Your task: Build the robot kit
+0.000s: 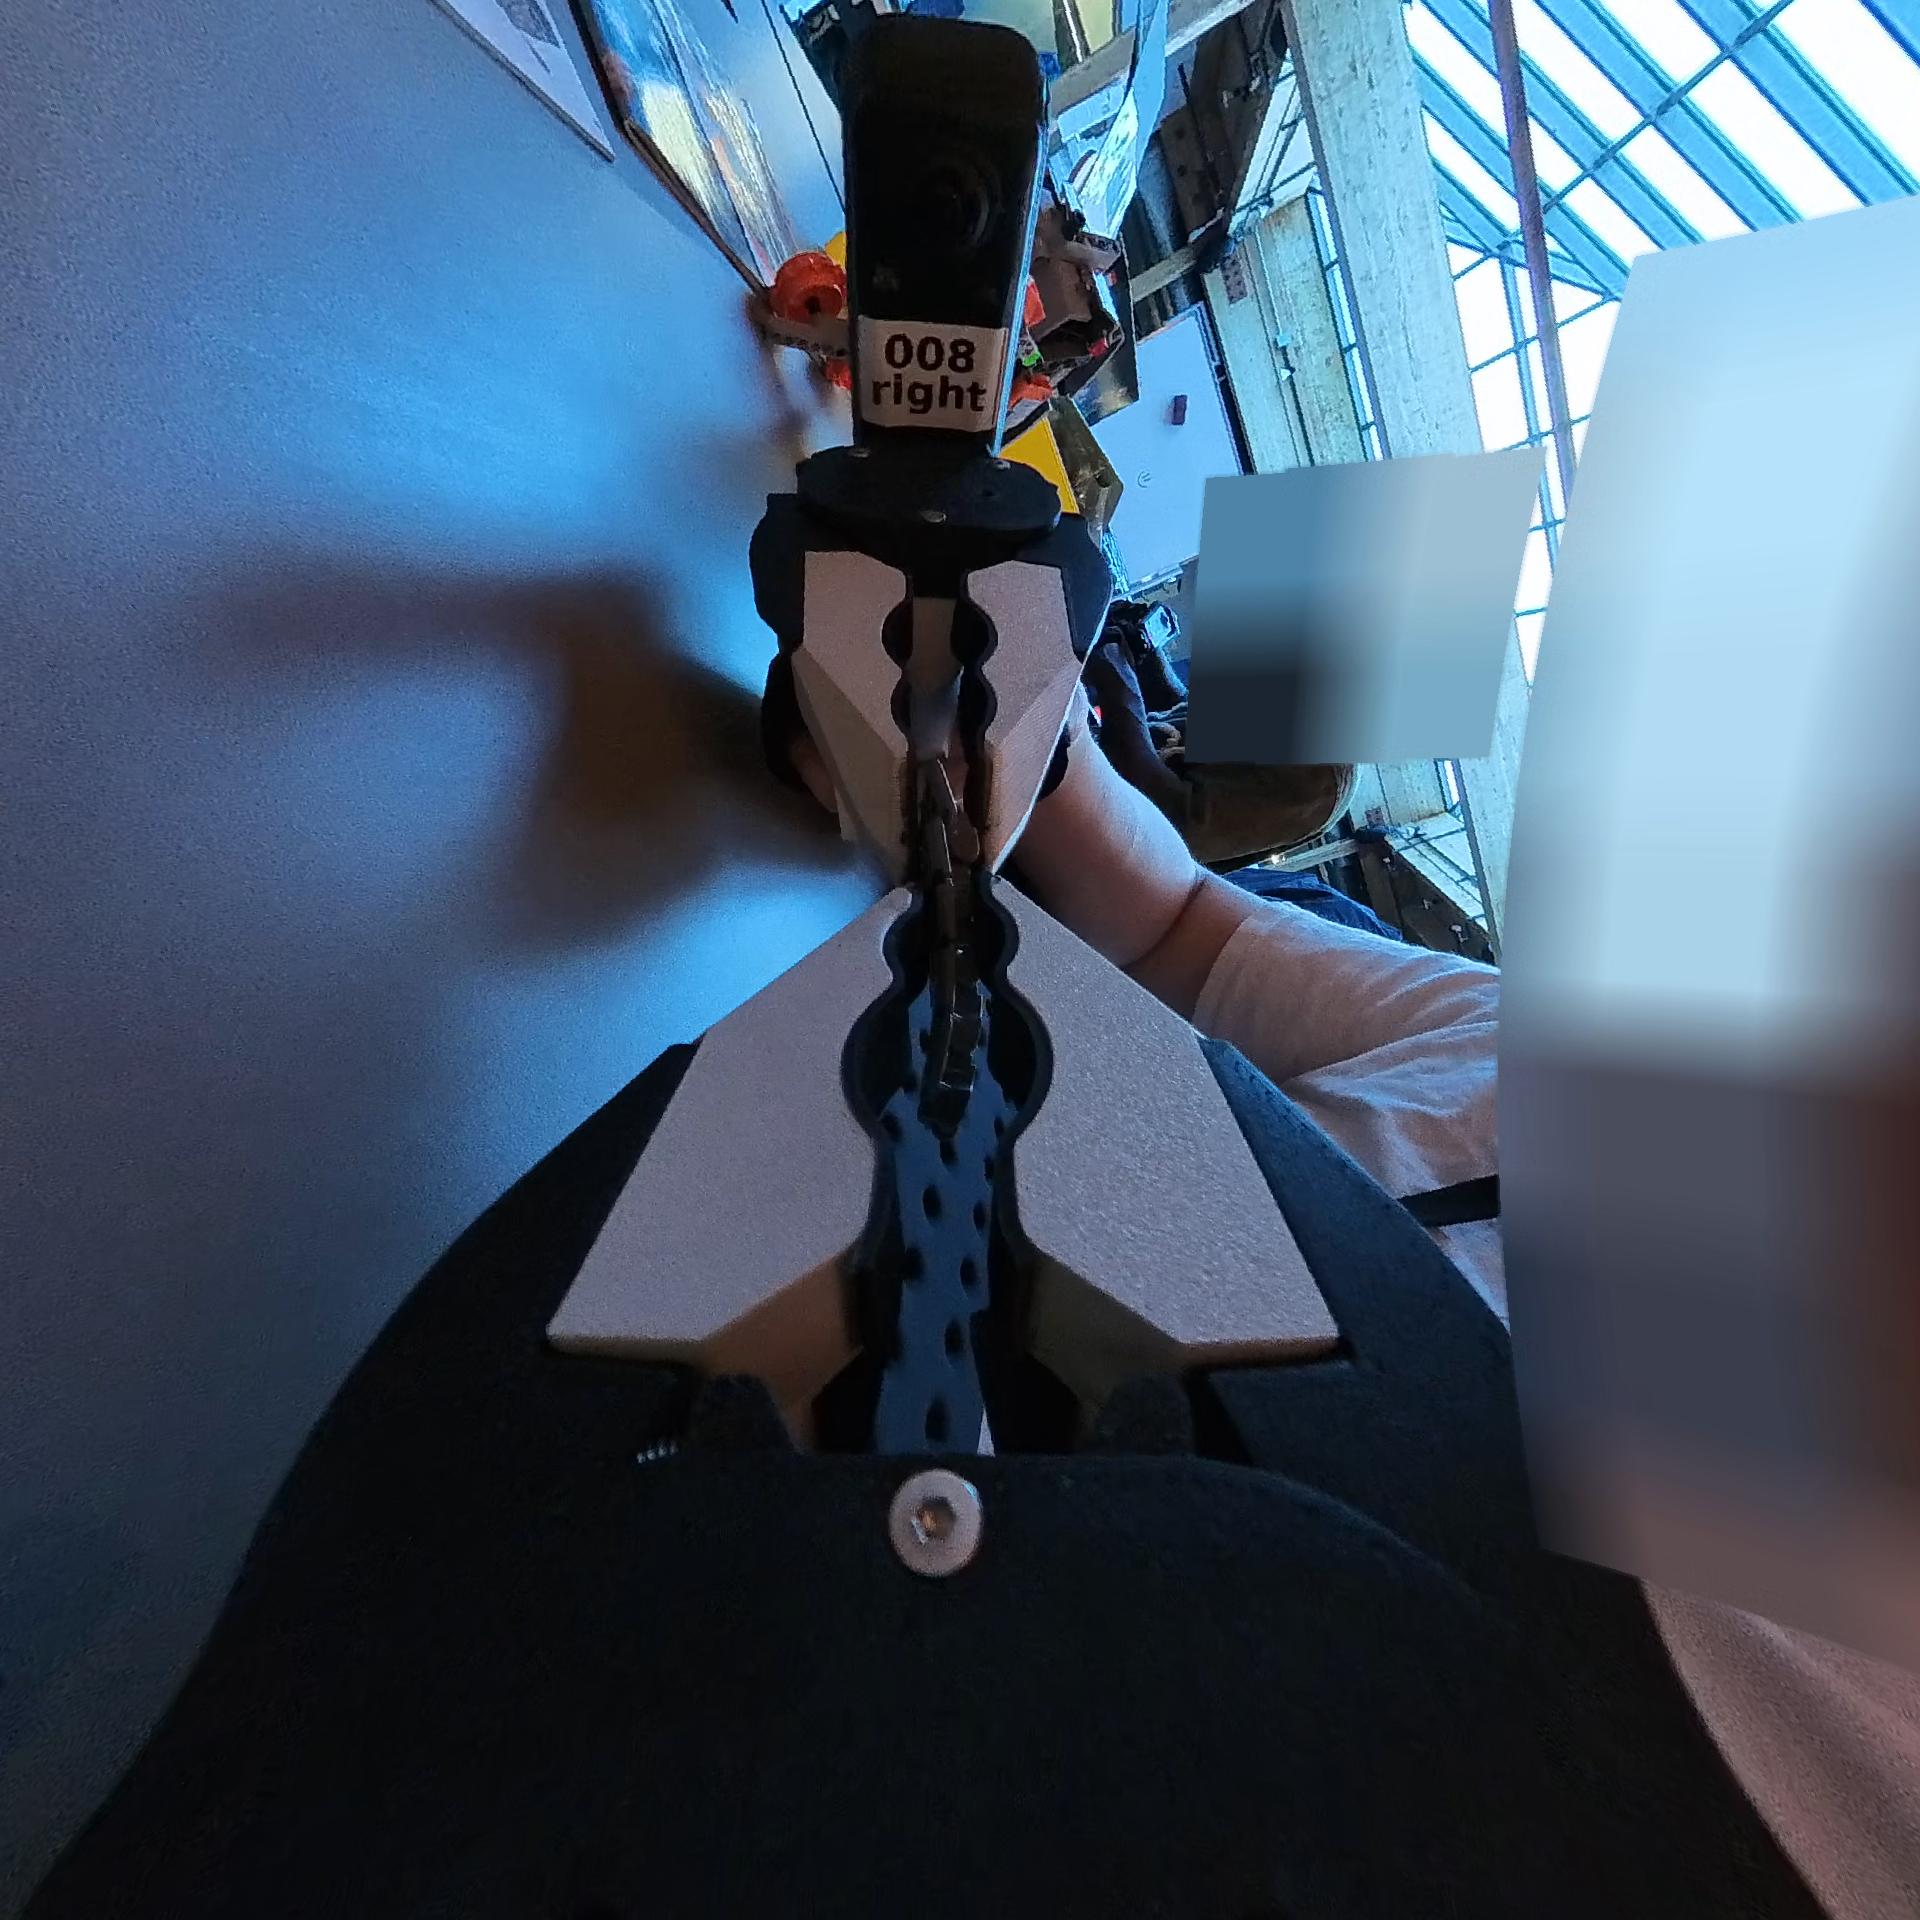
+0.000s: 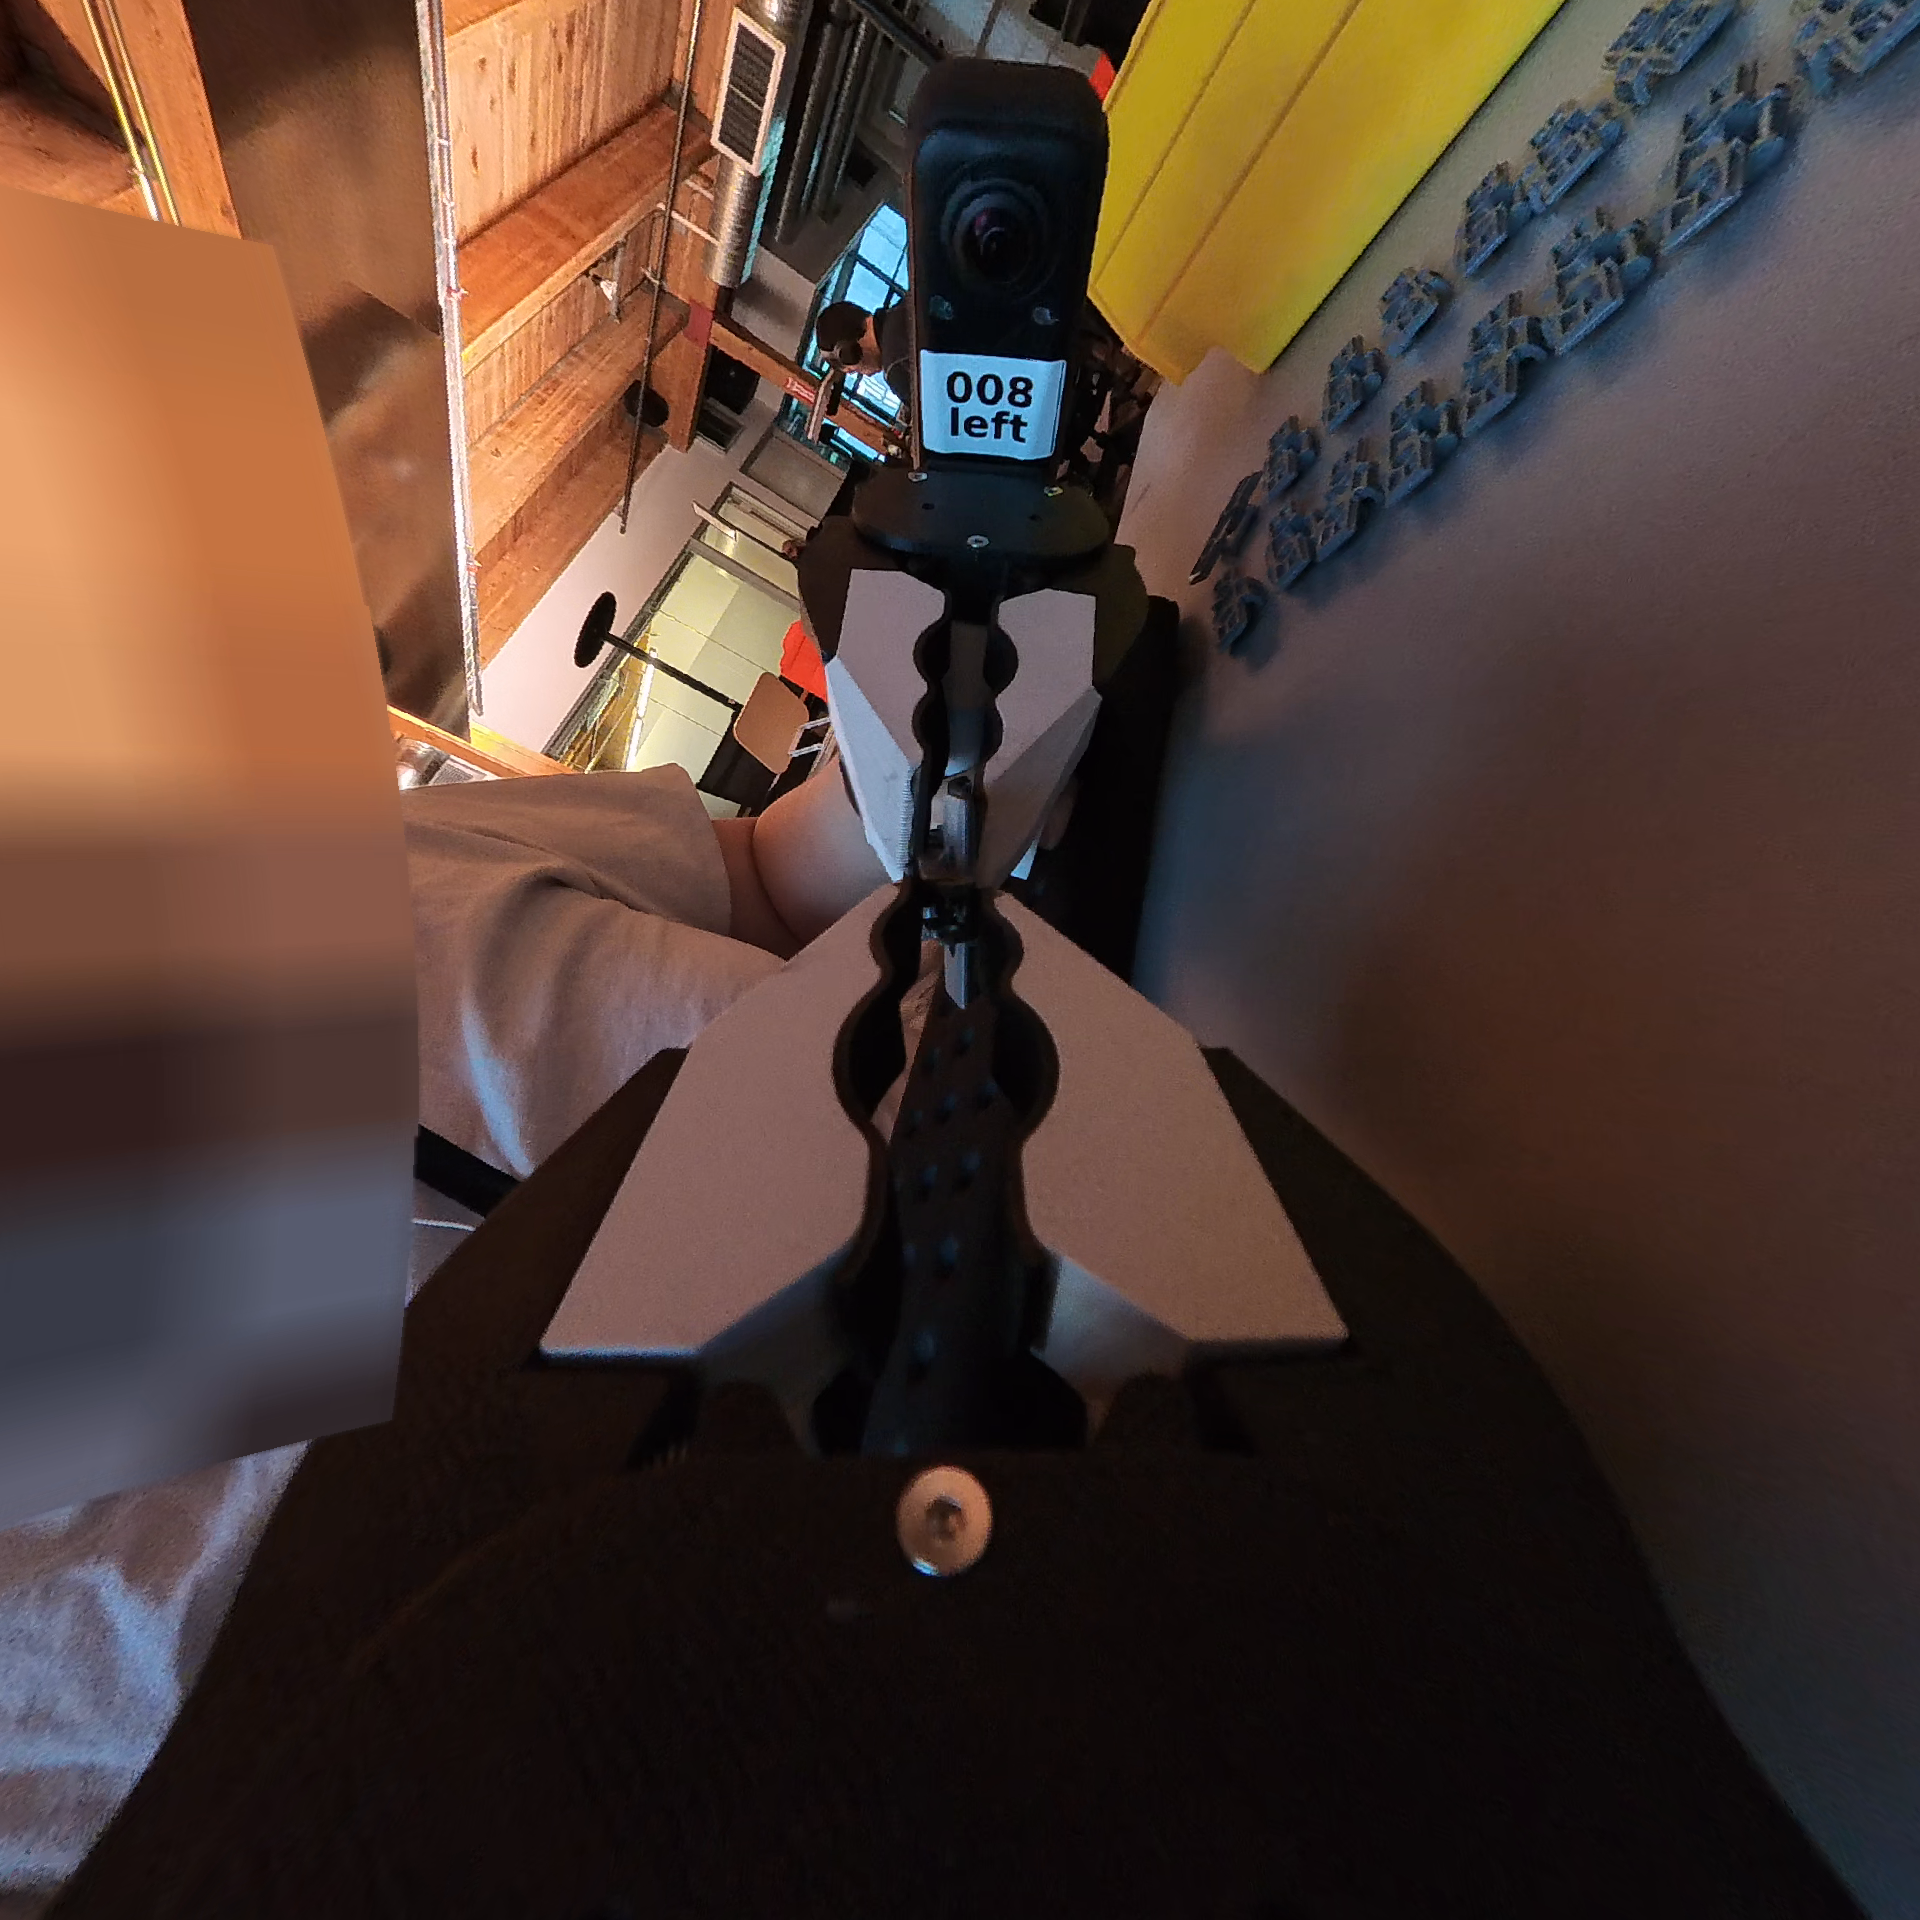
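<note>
Perforated strap (image 1: 935, 1299) is seen running lengthwise between the closed fingers of the left gripper (image 1: 945, 896), above the blue-grey table (image 1: 312, 520). Beyond the tips it is continued by a section of dark metal links (image 1: 951, 997), which is carried into the right gripper (image 1: 951, 821). The two grippers are held nose to nose, tips almost touching. From the right wrist view a dark perforated length is likewise seen clamped between that gripper's own fingers, with a silvery metal piece (image 2: 961, 810) at the meeting point. Both grippers are therefore judged to be closed on the strap, though exactly where each pad bites cannot be told. A person's forearm (image 1: 1122, 862) is seen behind the right gripper, and small grey parts (image 2: 1507, 312) and a yellow bin (image 2: 1299, 156) lie well apart. A slip is judged the main risk: the strap is thin and is gripped edge-on, so it could be twisted or pulled out if the grippers are drawn apart unevenly
</note>
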